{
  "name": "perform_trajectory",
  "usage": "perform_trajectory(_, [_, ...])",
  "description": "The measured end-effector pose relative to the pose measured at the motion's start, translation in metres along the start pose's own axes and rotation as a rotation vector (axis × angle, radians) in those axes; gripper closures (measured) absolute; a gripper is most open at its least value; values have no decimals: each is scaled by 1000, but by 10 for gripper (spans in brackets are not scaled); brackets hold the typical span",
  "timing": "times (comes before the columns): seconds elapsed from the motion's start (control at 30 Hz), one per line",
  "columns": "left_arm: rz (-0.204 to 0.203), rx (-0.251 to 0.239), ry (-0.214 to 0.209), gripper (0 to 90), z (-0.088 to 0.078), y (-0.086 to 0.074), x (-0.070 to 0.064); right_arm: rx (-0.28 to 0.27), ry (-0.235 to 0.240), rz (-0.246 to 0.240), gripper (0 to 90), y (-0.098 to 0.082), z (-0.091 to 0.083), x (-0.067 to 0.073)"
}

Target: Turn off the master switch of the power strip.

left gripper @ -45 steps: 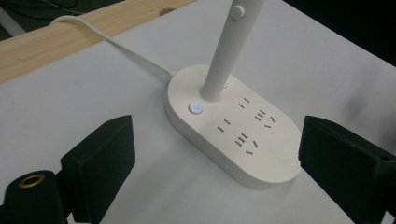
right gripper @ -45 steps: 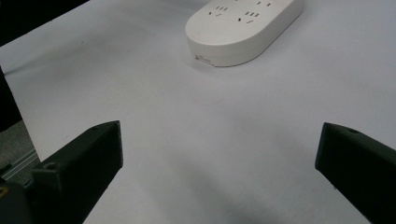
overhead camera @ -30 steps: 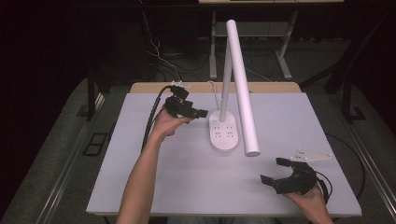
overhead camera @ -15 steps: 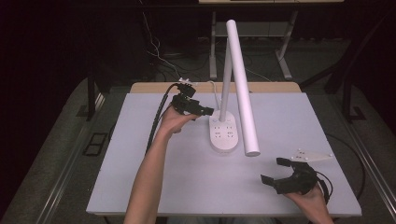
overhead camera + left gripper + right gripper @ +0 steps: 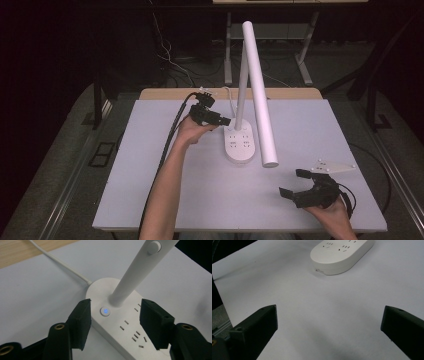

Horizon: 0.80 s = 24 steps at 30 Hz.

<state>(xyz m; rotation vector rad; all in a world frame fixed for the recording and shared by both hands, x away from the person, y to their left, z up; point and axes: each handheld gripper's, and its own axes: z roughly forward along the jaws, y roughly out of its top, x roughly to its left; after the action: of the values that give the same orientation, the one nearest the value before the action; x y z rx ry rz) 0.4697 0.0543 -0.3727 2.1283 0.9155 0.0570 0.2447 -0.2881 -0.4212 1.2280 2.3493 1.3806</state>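
Left gripper view: the left gripper (image 5: 113, 322) hangs with jaws spread astride the white oval lamp base (image 5: 130, 322), perhaps not touching it, its round button (image 5: 105, 311) glowing blue. Right gripper (image 5: 300, 184), jaws wide, rests near the white table's (image 5: 150, 175) front edge.

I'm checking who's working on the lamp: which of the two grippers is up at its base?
The left gripper. Its open fingers flank the lamp base by the lit blue button; the right gripper sits apart.
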Motion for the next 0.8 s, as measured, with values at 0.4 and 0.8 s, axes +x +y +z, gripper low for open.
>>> perform_trajectory(0.4, [-51, -13, -24, 681, 14, -2, 3, -3, -1, -2, 2, 0, -1, -1])
perform_trajectory(0.8, [-76, 4, -36, 896, 28, -6, 3, 3, 1, -4, 1, 0, 0, -1])
